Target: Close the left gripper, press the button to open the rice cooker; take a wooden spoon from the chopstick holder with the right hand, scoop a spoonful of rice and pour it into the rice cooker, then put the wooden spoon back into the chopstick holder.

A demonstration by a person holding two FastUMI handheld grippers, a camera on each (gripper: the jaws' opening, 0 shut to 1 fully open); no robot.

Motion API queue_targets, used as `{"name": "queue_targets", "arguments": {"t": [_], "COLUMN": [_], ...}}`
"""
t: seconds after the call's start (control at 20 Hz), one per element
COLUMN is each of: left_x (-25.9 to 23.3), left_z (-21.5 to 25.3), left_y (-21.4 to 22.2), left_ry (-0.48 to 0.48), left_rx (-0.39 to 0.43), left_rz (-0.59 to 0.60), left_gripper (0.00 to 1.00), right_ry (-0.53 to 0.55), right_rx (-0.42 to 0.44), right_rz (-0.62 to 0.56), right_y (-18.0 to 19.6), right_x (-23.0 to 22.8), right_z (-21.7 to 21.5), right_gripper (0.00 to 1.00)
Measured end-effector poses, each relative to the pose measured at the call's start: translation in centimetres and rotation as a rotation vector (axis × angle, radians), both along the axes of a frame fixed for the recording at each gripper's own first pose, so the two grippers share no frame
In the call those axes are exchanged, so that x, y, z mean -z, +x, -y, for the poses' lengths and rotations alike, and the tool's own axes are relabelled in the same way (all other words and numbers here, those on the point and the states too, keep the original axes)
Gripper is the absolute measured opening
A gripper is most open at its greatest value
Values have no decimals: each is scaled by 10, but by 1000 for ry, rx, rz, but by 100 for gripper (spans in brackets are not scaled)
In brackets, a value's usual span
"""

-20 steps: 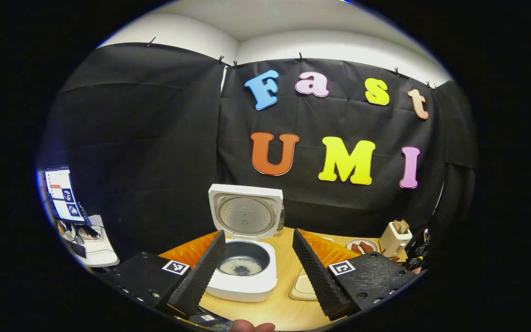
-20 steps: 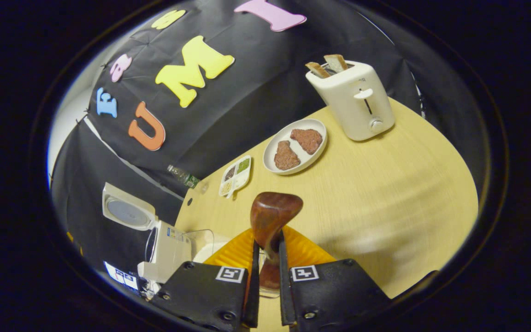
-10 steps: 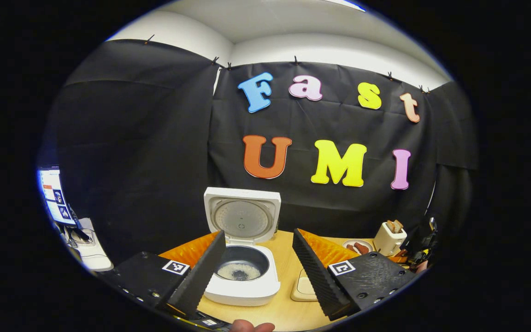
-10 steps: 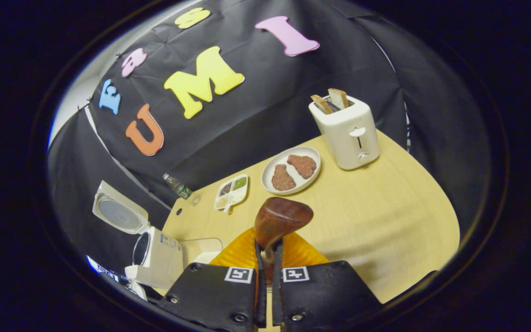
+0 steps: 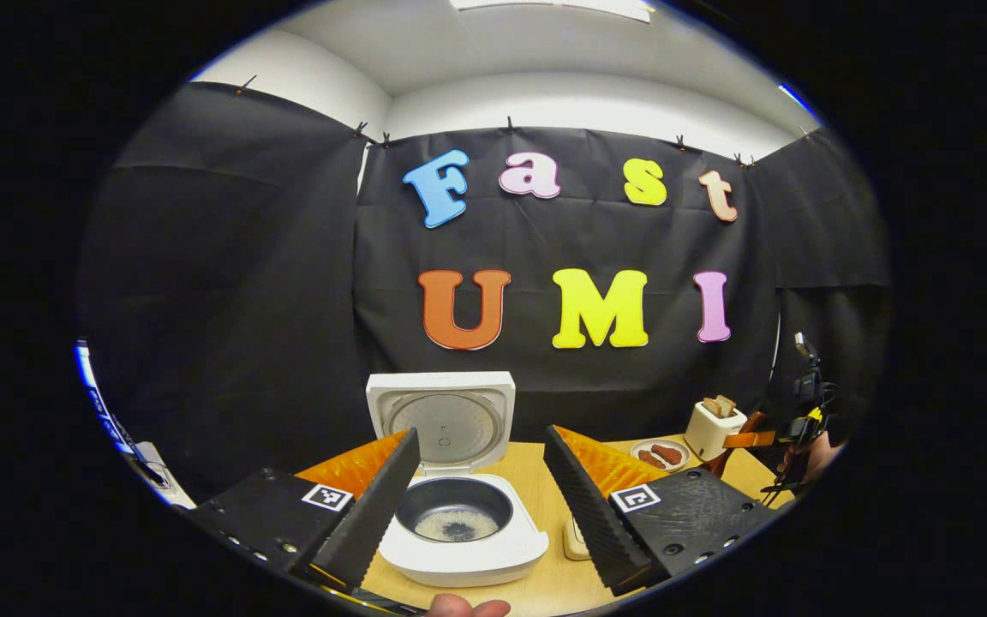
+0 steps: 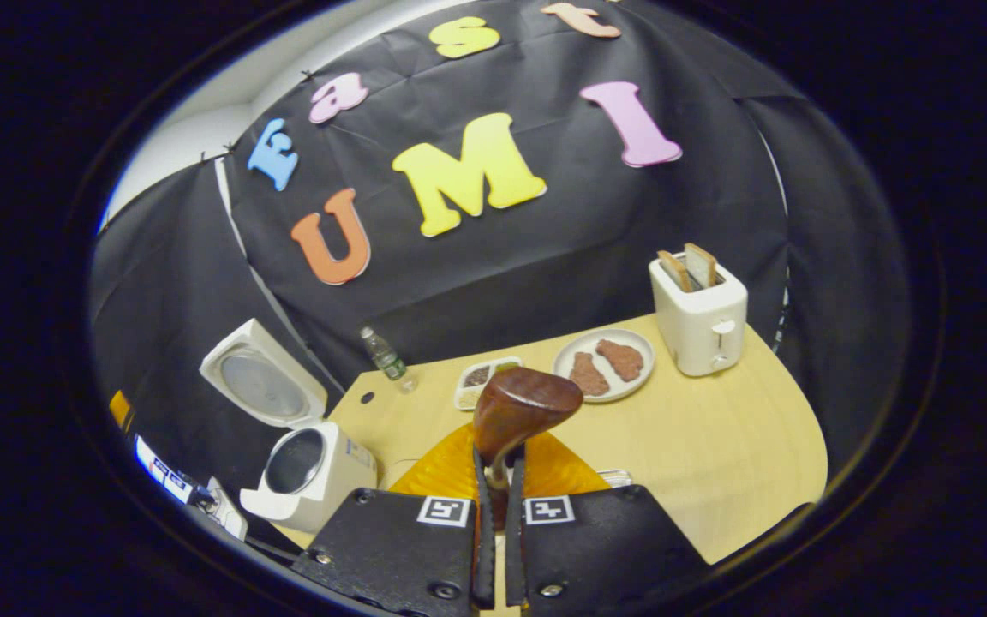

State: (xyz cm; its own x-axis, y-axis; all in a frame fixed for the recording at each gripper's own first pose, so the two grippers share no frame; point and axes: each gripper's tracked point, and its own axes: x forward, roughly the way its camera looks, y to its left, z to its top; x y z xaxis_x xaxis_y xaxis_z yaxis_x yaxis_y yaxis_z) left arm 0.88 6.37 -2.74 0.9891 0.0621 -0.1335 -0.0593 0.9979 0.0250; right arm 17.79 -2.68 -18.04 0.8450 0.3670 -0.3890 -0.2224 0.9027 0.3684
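The white rice cooker [image 5: 459, 548] stands open on the wooden table, its lid [image 5: 442, 416] upright and a thin layer of rice in its dark pot [image 5: 457, 523]. My left gripper [image 5: 481, 437] hangs open in front of it, fingers spread to either side of the pot and holding nothing. In the right gripper view my right gripper [image 6: 498, 458] is shut on the handle of the wooden spoon [image 6: 523, 403], whose brown bowl sticks up above the fingertips. There the rice cooker [image 6: 309, 467] sits well off to the lower left.
A white toaster [image 6: 699, 317] with two bread slices, a plate [image 6: 603, 364] with two brown pieces, a divided tray [image 6: 481, 381] and a small bottle [image 6: 382, 353] stand along the table's far side. A beige container [image 5: 577, 540] sits right of the cooker, half hidden by my finger.
The right gripper has risen and levelled with the spoon still held, so the table looks farther away. The left gripper has shifted slightly, staying open; the cooker now sits lower between its fingers.
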Motion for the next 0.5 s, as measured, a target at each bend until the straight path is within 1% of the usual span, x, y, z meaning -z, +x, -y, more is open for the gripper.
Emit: {"name": "queue_targets", "arguments": {"t": [0.1, 0.25, 0.35, 0.5], "left_x": [1, 10, 13, 8], "left_z": [-8, -23, -36, -51], "left_y": [1, -6, -13, -20], "left_ry": [-14, -47, -62, -85], "left_rx": [7, -8, -32, -65], "left_rz": [5, -18, -35, -25], "left_gripper": [94, 94, 94, 94], "right_ry": [-61, -174, -246, -330], "right_rx": [-55, -92, -100, -99], "right_rz": [16, 6, -2, -44], "right_y": [-6, -5, -2, 3], "right_x": [4, 35, 61, 98], "right_z": [-33, -67, -78, -87], "right_gripper": [10, 10, 10, 10]}}
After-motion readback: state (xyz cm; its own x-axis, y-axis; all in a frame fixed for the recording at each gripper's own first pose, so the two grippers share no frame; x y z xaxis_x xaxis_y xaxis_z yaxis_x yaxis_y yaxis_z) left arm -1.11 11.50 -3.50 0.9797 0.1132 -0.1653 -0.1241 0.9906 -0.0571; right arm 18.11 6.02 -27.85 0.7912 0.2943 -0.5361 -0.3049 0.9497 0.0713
